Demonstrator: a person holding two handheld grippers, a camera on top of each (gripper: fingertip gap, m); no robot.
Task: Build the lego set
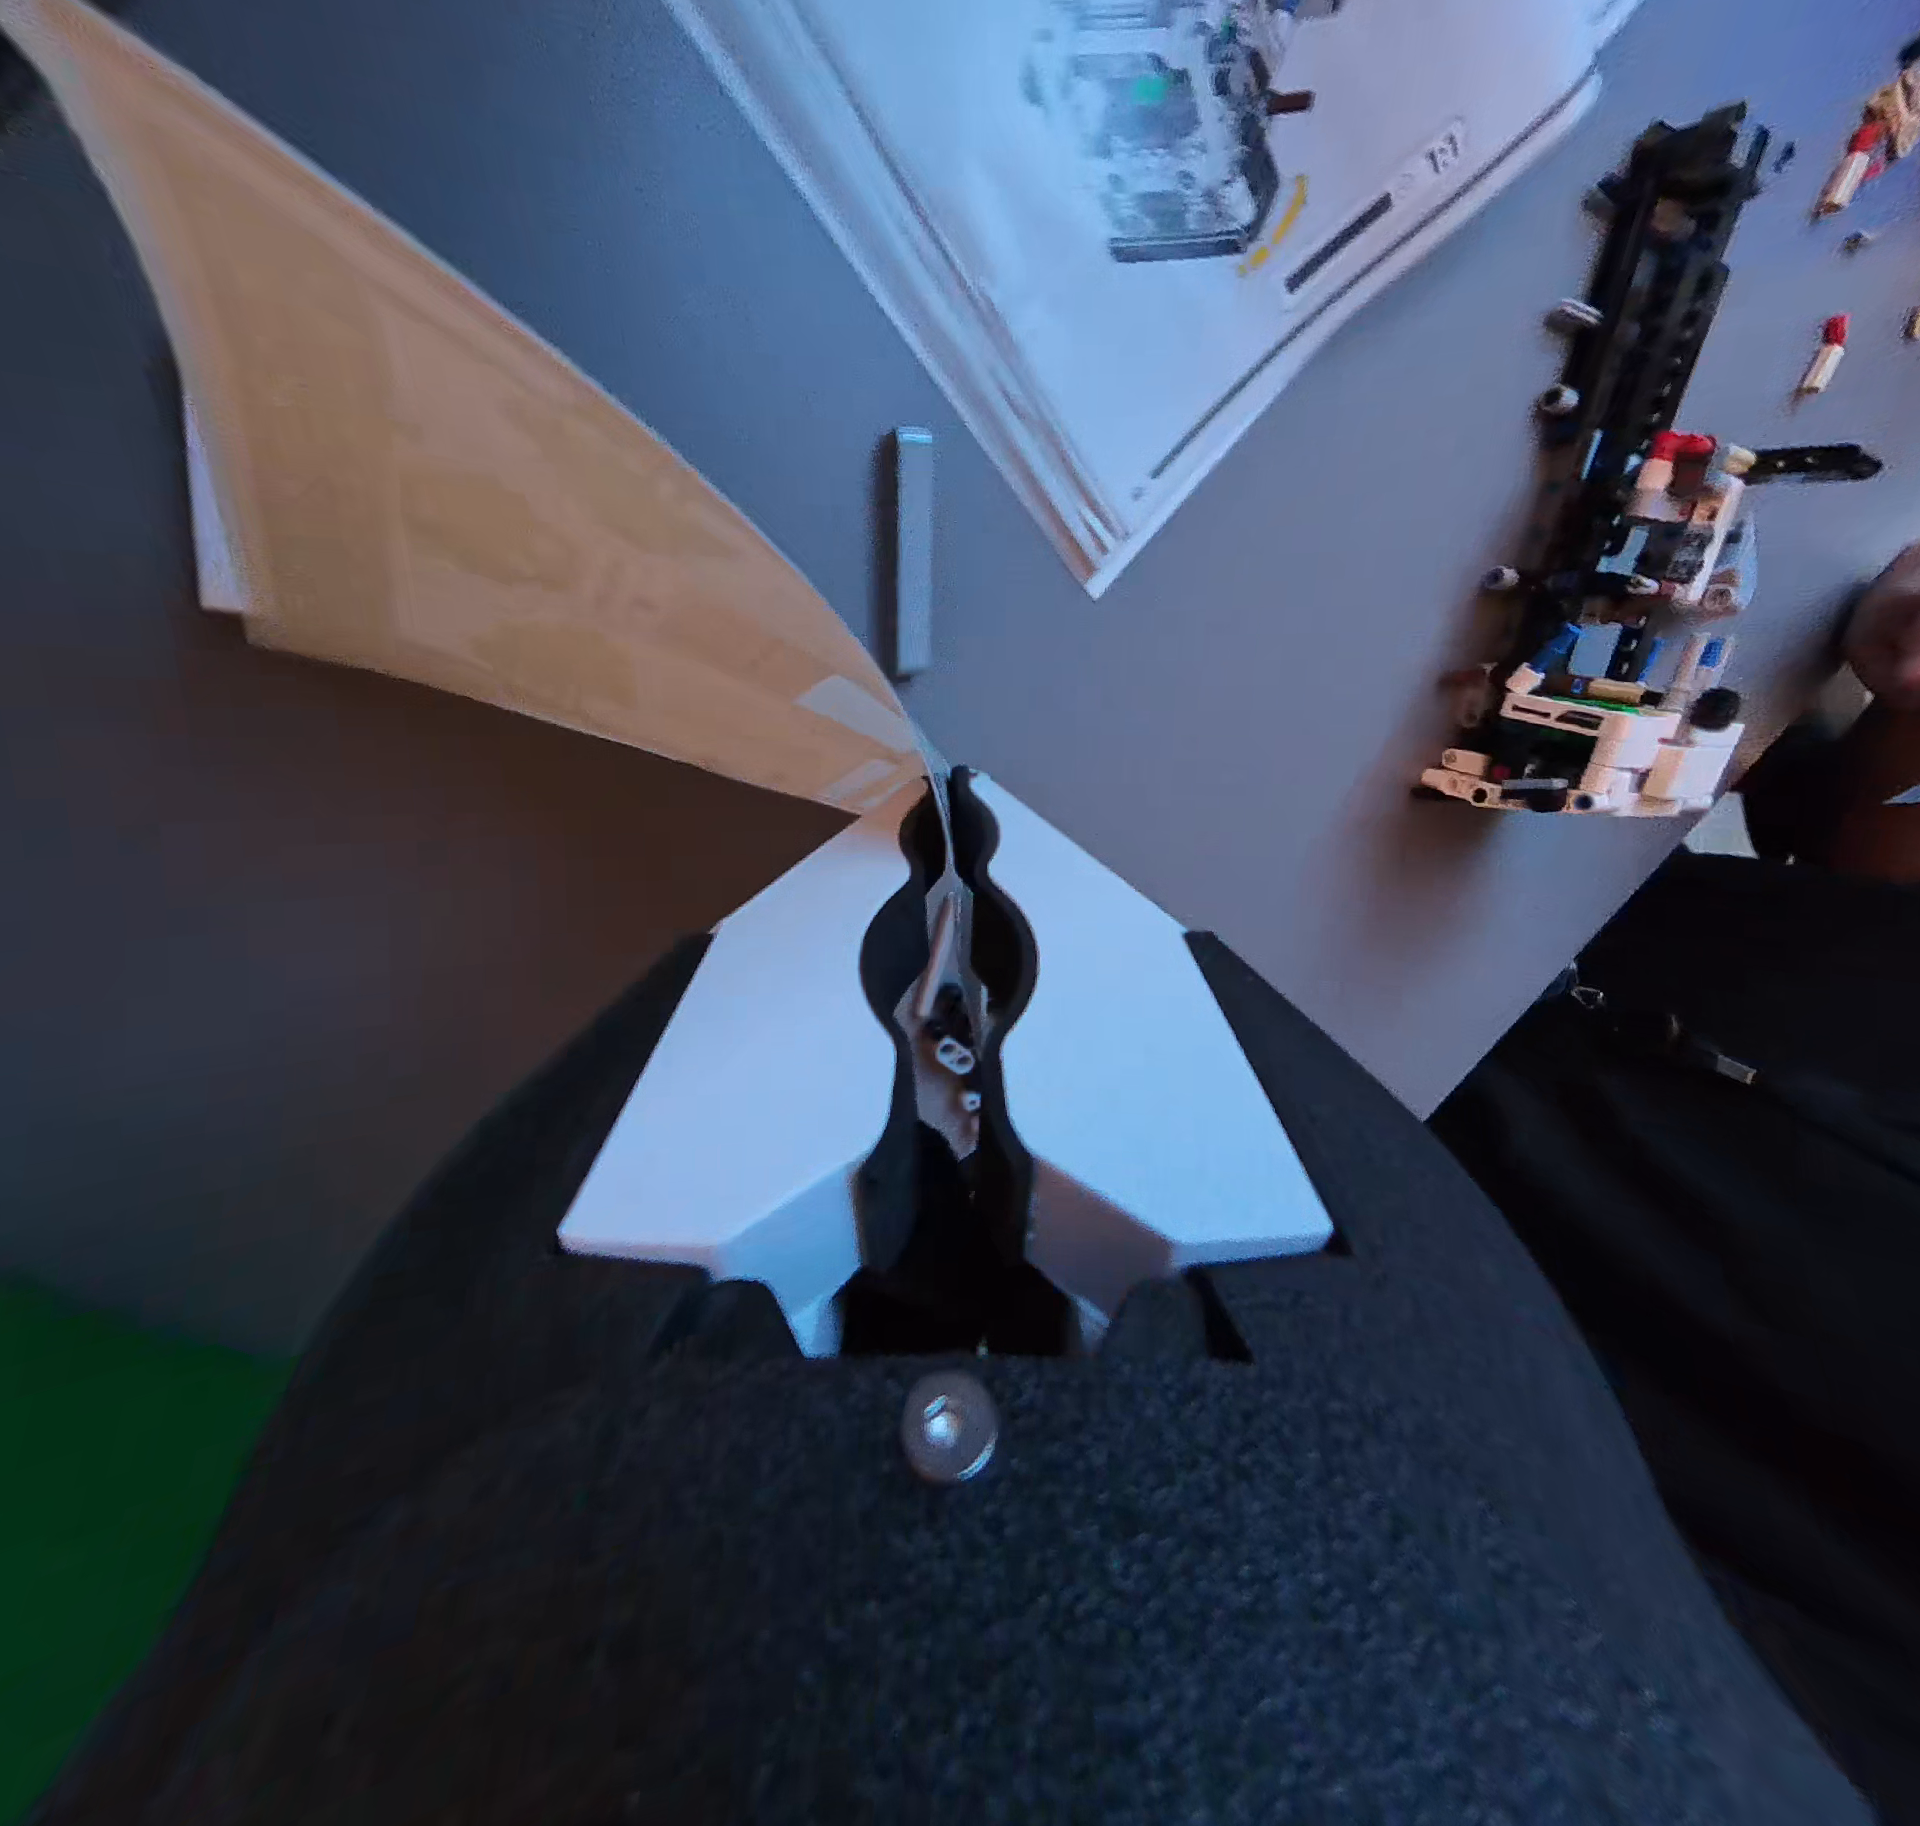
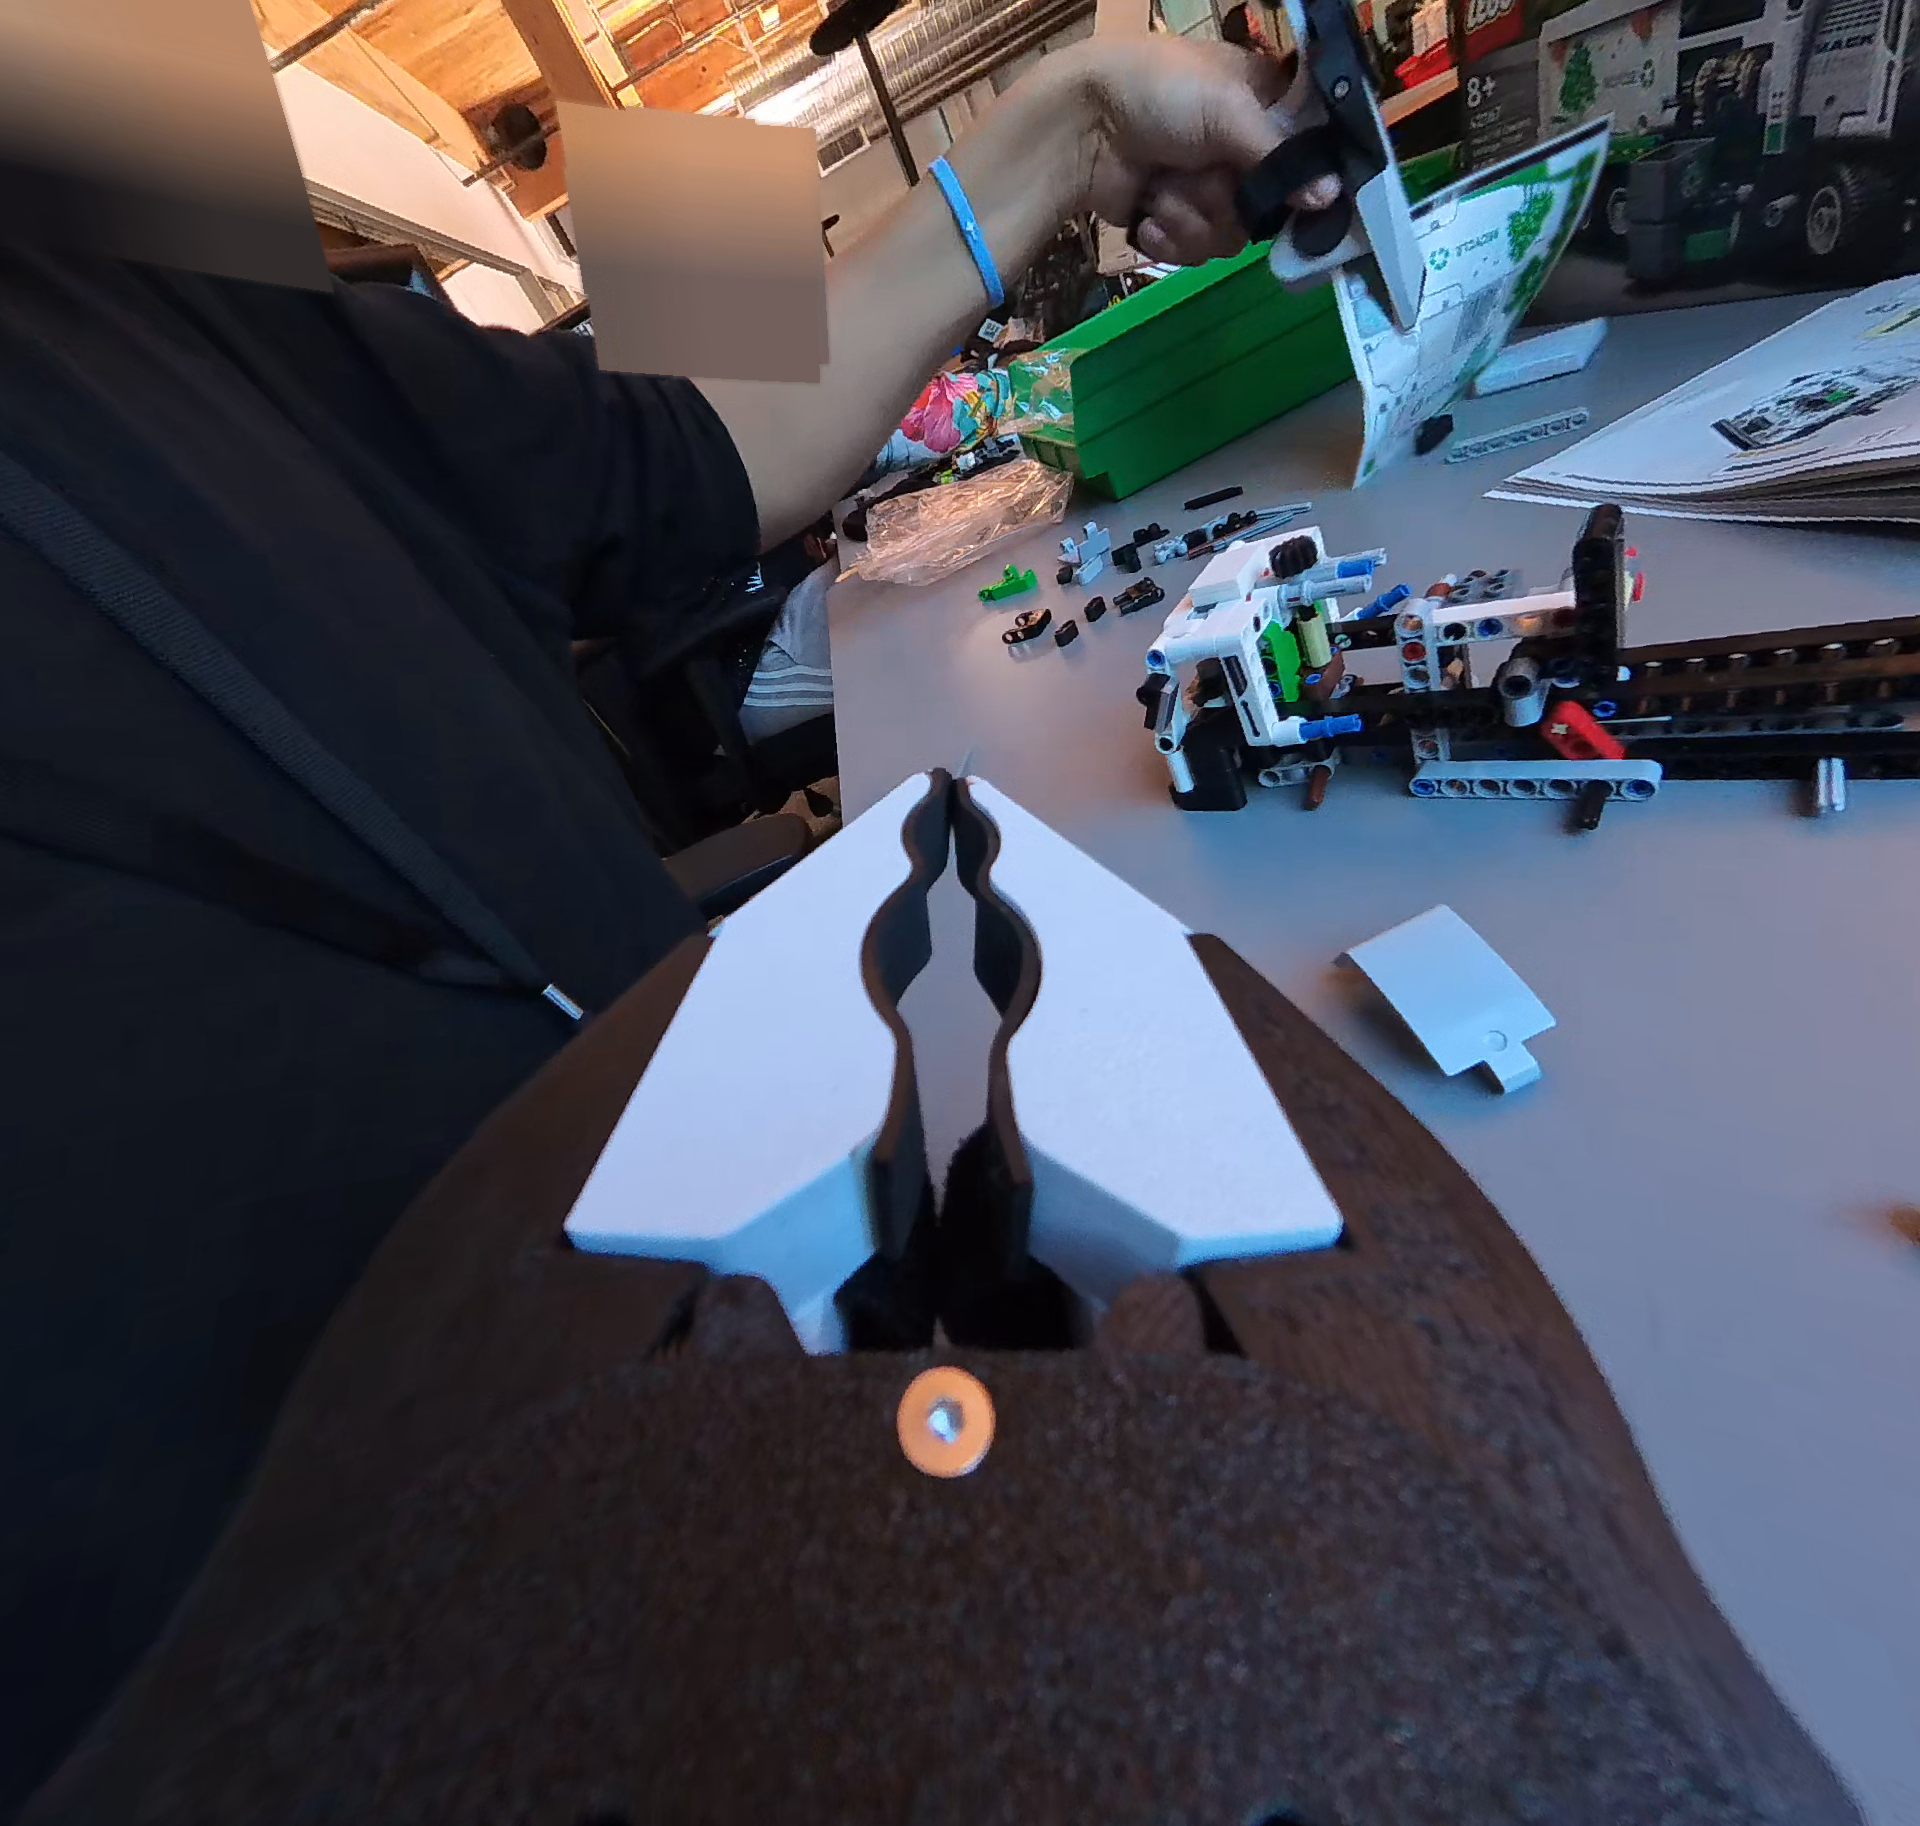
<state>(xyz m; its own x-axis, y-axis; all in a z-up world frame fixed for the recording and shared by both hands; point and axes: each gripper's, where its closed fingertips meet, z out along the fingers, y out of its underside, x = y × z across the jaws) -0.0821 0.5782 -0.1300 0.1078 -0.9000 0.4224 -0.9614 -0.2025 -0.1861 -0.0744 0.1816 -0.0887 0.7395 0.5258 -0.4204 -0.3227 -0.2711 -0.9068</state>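
My left gripper [image 1: 951, 779] is shut on the corner of a pale paper sheet [image 1: 468, 488], which curls up and to the left above the grey table. The right wrist view shows that gripper [image 2: 1403, 316] raised at the far side, holding the sheet [image 2: 1455, 342], which has green prints. My right gripper [image 2: 954, 784] is shut near the table's near edge; a faint thin sliver shows at its tips, and I cannot tell what it is. The part-built truck model [image 2: 1455, 675] lies on the table, also in the left wrist view [image 1: 1621, 571].
An open instruction booklet [image 1: 1091, 166] lies beside the model. A grey beam [image 1: 912, 550] lies by the sheet. A white curved panel [image 2: 1449, 997] lies right of my right gripper. Loose small parts [image 2: 1122, 571], a plastic bag [image 2: 966, 519], a green bin [image 2: 1195, 374] and the set's box [image 2: 1714, 62] stand behind. The left gripper's tips are roughly 40 centimetres from the right gripper's.
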